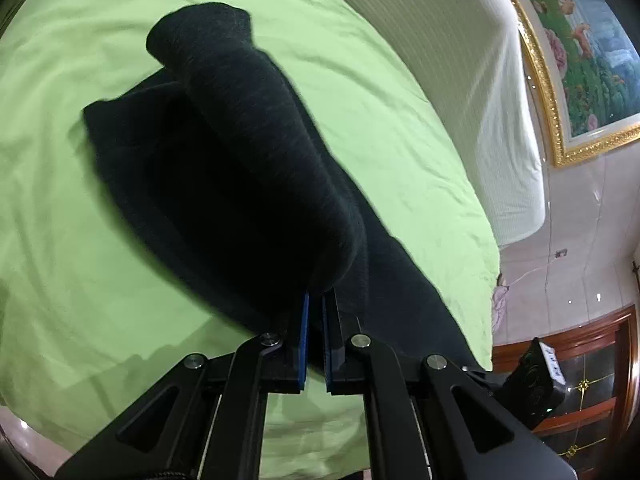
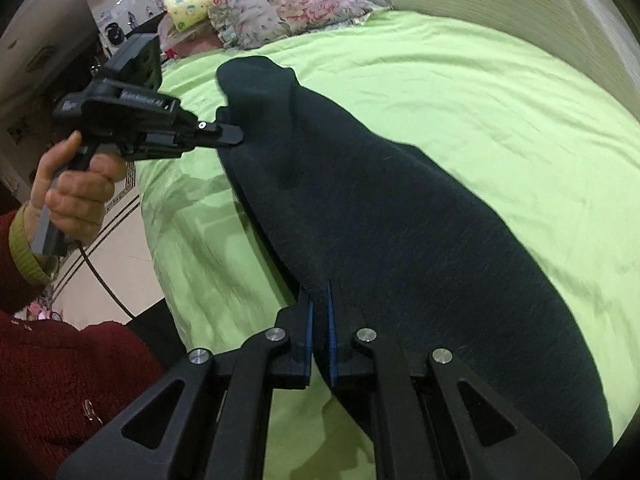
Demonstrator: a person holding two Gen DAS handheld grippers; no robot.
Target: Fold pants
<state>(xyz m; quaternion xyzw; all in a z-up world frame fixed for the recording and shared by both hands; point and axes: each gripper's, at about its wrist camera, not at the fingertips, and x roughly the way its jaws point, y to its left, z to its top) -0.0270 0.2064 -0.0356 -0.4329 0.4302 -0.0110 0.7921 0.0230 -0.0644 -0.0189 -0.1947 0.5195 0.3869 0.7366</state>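
Left gripper (image 1: pixel 315 300): jaws drawn nearly together, blue pads clamped on a lifted edge of the dark pants (image 1: pixel 256 168); the cloth rises straight off the fingertips as a rounded roll or fold running away from the camera. Right gripper (image 2: pixel 320 292): likewise clenched, pinching the near edge of the same pants (image 2: pixel 400 220), which spread up and away to the right across the bed. Seen from the right wrist view, the left gripper (image 2: pixel 236 136) bites the far end of the garment's raised edge, held by the person's hand (image 2: pixel 76 196) in a red sleeve (image 2: pixel 60 380). Relation that governs the coming move: the two grip points lie along one edge of the pants, the garment's long axis running between them, and the bulk of the fabric sits on the bed (image 2: pixel 480 92) beyond that edge, to the right of the right gripper. The held edge is lifted clear of the green sheet (image 1: pixel 80 240), the rest resting on it. Judgement: a fold is in progress, and the next move likely carries the edge over the lying part, both hands travelling together across the long axis. Neither hand is clearly nearer the landing side. Surroundings: floral pillows (image 2: pixel 288 4) at the bedhead, pale headboard (image 1: pixel 460 80), gilt-framed picture (image 1: pixel 592 48).
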